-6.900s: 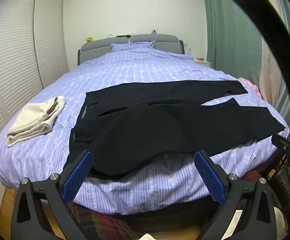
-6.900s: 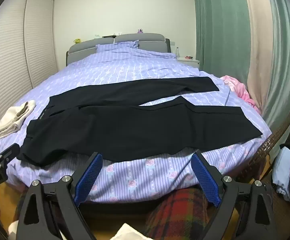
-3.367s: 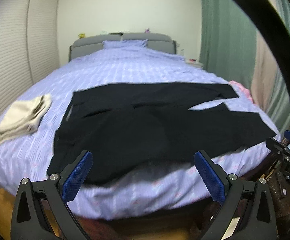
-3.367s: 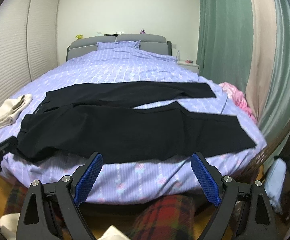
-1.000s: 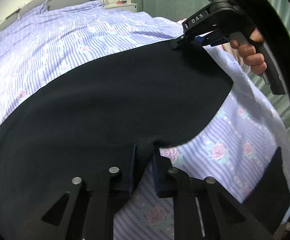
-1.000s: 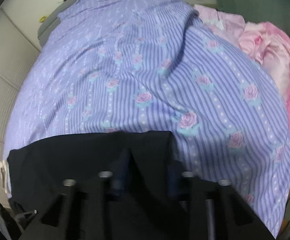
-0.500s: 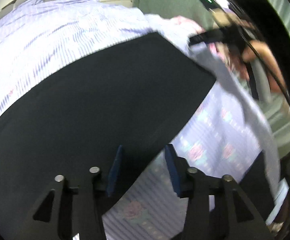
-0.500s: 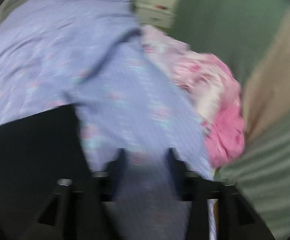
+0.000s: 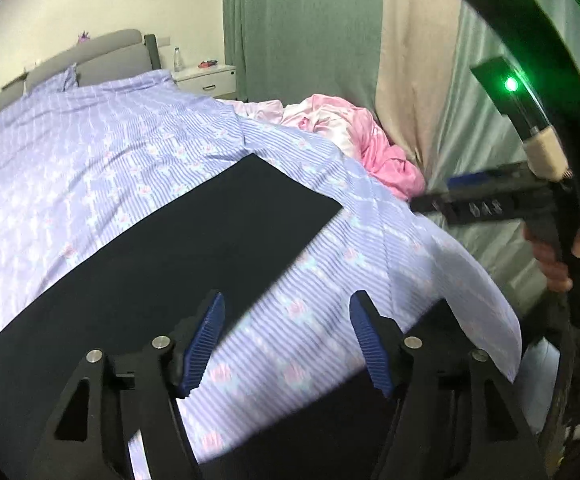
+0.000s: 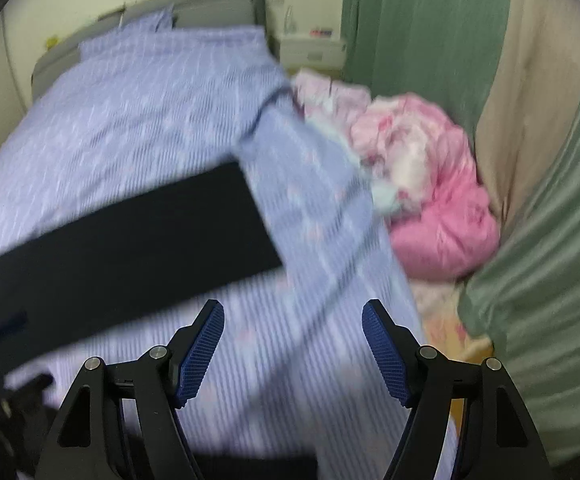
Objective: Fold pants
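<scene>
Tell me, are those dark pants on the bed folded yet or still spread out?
Folded lengthwise, it seems: the pants lie as one flat dark band ending in a single square end on the bedspread. Neither open gripper touches them.

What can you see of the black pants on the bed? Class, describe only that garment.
The black pants look like plain, matte woven cloth, lying flat and smooth across the lilac striped floral bedspread. One squared leg end points towards the pink crumpled bedding; the rest runs out of frame, so the waistband is hidden. Only the bedspread touches them: the left hand-held gripper and right hand-held gripper are open and apart from the cloth.
</scene>
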The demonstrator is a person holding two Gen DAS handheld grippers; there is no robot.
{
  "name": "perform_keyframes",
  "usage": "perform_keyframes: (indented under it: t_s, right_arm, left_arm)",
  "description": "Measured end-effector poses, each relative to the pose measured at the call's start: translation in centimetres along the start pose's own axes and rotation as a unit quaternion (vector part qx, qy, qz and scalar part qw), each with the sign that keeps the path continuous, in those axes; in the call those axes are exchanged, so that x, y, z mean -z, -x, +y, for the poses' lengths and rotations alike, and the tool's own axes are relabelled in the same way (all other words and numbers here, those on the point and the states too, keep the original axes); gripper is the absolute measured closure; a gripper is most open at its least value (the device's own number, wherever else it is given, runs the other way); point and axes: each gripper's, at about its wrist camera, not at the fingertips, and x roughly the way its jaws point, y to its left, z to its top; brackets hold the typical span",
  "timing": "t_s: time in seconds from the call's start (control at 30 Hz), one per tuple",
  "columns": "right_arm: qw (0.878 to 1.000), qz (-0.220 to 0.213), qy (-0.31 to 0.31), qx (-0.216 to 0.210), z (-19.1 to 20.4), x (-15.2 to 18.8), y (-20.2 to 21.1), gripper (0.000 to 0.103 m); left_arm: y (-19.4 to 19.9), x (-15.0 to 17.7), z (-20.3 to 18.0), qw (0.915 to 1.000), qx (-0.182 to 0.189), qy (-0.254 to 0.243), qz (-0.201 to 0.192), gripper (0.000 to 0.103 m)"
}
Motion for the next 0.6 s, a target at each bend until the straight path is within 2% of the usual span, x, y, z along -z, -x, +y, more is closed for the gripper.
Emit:
perform_keyframes:
  t_s: [0.1,0.27,0.37,0.5,0.6]
  right_arm:
    - [0.998,0.052,-0.003,-0.017,-1.2,3.6,0.2,0.031]
    - [0.991,0.126,-0.025,-0.048,-2.2,9.3,-0.5,0.031]
    - [0.984,0.161,-0.033,-0.076,-2.0,11.5,-1.5,0.031]
    - [0.976,0.205,-0.035,-0.069,-2.1,13.6,-3.6,0.032]
    - [0.969,0.232,-0.045,-0.076,-2.7,14.4,-5.3,0.032]
  left_arm:
    - [-0.3,1.7,-2.2,0.9997,-0.015,0.005,0.021,0.038]
    - [-1.9,4.2,-5.8,0.9961,-0.036,0.011,0.08,0.038]
    - [-2.6,4.9,-7.0,0.9929,-0.042,0.023,0.109,0.038]
    - [-1.7,6.3,-10.2,0.9919,-0.046,0.0,0.118,0.038]
    - [-1.1,8.2,-10.4,0.9915,-0.035,-0.005,0.126,0.038]
